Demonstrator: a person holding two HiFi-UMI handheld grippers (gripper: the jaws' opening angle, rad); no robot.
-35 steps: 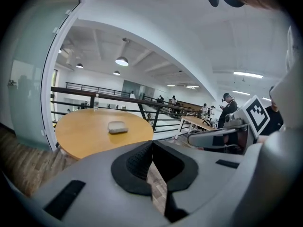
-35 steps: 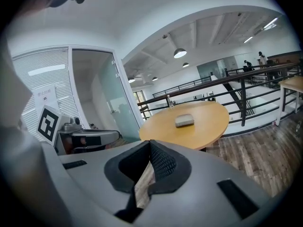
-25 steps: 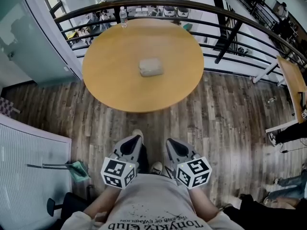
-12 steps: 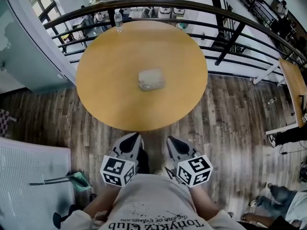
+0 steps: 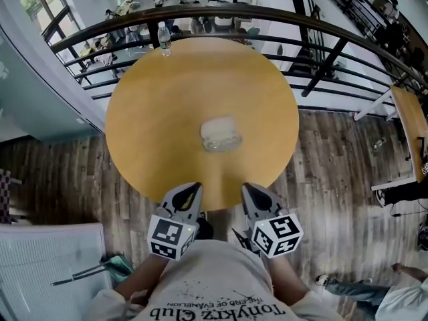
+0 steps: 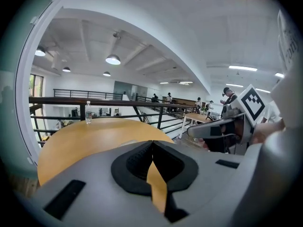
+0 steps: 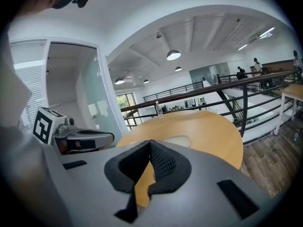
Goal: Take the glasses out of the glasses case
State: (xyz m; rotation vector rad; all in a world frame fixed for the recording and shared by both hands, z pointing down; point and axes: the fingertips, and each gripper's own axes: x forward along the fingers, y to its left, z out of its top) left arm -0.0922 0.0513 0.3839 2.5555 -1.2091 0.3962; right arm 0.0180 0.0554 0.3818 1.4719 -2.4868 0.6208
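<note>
A pale, closed glasses case (image 5: pixel 221 133) lies near the middle of the round wooden table (image 5: pixel 150 112); the glasses do not show. Both grippers are held close to the person's chest, at the table's near edge and well short of the case. My left gripper (image 5: pixel 191 191) is shut with nothing in it, its tips meeting in the left gripper view (image 6: pixel 151 142). My right gripper (image 5: pixel 250 191) is shut and holds nothing either (image 7: pixel 150 141). From the right gripper view the case (image 7: pixel 178 140) peeks just over the jaws.
A clear water bottle (image 5: pixel 163 37) stands at the table's far edge, by a dark metal railing (image 5: pixel 281 15) that curves behind the table. Wooden floor surrounds the table. Another table (image 5: pixel 409 116) stands at the right. A white slatted panel (image 5: pixel 40 266) lies at the lower left.
The person has stepped toward the table. It and the case now sit nearer, and both grippers have reached its near edge. Both grippers stay shut.
</note>
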